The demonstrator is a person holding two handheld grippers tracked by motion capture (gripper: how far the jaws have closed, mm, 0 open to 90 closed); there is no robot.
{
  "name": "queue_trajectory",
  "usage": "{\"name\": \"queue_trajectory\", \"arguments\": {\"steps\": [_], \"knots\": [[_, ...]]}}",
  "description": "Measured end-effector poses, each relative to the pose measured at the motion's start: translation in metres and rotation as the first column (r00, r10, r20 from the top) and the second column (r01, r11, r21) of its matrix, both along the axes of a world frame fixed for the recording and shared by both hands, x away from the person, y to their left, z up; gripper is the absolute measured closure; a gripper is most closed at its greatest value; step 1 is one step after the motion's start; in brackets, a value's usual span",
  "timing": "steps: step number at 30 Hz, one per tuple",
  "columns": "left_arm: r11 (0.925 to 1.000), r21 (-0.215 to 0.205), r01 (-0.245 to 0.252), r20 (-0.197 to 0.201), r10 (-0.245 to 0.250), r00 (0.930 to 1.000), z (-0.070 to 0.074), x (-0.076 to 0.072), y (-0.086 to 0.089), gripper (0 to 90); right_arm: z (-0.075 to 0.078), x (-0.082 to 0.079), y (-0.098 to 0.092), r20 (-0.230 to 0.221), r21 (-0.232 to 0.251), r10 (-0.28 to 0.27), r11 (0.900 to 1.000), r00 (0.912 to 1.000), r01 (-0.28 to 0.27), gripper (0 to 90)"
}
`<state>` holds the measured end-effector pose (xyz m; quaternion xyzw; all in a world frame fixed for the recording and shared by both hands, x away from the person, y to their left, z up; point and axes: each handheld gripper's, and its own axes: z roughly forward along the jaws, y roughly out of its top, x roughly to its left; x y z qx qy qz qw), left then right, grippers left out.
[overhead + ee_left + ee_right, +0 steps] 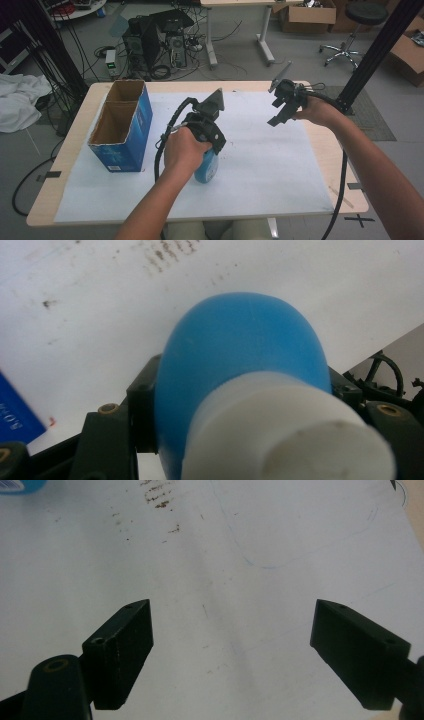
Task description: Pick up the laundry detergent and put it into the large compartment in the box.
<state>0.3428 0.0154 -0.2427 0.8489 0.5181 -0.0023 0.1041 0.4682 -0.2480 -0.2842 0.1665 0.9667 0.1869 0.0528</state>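
A blue bottle (207, 168) with a white cap (295, 435) is clamped in my left gripper (212, 145), shut on its neck and shoulder, over the middle of the white sheet (260, 165). In the left gripper view the bottle's blue body (240, 350) bulges out between the two black jaws, cap end nearest the camera. My right gripper (281, 111) hovers above the sheet's far right part. Its fingers (122, 650) stand wide apart with nothing between them.
An open blue cardboard box (122, 127) with two compartments stands at the table's left. A corner of blue (22, 486) shows at the top left of the right gripper view. Cables trail from both grippers. Beyond the table are computers, cardboard boxes and a stool.
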Motion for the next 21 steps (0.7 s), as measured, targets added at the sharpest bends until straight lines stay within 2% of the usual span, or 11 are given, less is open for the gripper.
{"name": "queue_trajectory", "arguments": {"steps": [2, 3, 4, 5, 6, 10, 11, 12, 14, 15, 21], "knots": [[0.9999, -0.01, -0.005, 0.008, 0.005, 1.0, 0.011, 0.001, 0.005, 37.9, 0.0, 0.0, 0.0, 0.0, -0.001, 0.0, 1.0, 1.0, 0.0, 17.2], [0.9998, -0.017, -0.011, 0.013, 0.011, 0.9999, 0.021, 0.002, 0.01, 37.9, 0.001, 0.0, -0.001, -0.001, -0.002, 0.0, 1.0, 1.0, 0.0, 17.3], [0.9998, -0.017, -0.011, 0.013, 0.011, 0.9999, 0.021, 0.002, 0.01, 37.9, 0.001, 0.0, -0.001, -0.001, -0.002, 0.0, 1.0, 1.0, 0.0, 17.3], [0.9993, -0.032, -0.019, 0.023, 0.019, 0.9995, 0.034, 0.003, 0.015, 37.9, 0.001, -0.001, -0.001, -0.001, -0.003, -0.001, 1.0, 1.0, 0.001, 17.3], [0.9993, -0.032, -0.019, 0.023, 0.019, 0.9995, 0.034, 0.003, 0.015, 37.9, 0.001, -0.001, -0.001, -0.001, -0.003, -0.001, 1.0, 1.0, 0.001, 17.3], [0.9985, -0.043, -0.035, 0.044, 0.037, 0.9984, 0.06, 0.006, 0.025, 37.9, 0.001, -0.001, -0.001, -0.001, -0.007, -0.001, 1.0, 1.0, 0.001, 17.4], [0.9982, -0.042, -0.043, 0.052, 0.045, 0.9976, 0.073, 0.008, 0.03, 37.9, 0.002, -0.001, 0.0, -0.001, -0.009, -0.001, 1.0, 1.0, 0.001, 17.4], [0.9982, -0.042, -0.043, 0.052, 0.045, 0.9976, 0.073, 0.008, 0.03, 37.9, 0.002, -0.001, 0.0, -0.001, -0.009, -0.001, 1.0, 1.0, 0.001, 17.4], [0.996, -0.053, -0.072, 0.058, 0.075, 0.9955, 0.091, 0.013, 0.039, 37.9, 0.004, -0.001, 0.001, 0.002, -0.006, 0.0, 1.0, 1.0, 0.0, 17.3], [0.996, -0.053, -0.072, 0.058, 0.075, 0.9955, 0.091, 0.013, 0.039, 37.9, 0.004, -0.001, 0.001, 0.002, -0.006, 0.0, 1.0, 1.0, 0.0, 17.3], [0.9919, -0.062, -0.111, 0.067, 0.115, 0.9911, 0.118, 0.021, 0.056, 38.0, 0.005, -0.001, 0.004, 0.003, -0.011, 0.001, 1.0, 1.0, -0.001, 17.3]]}}
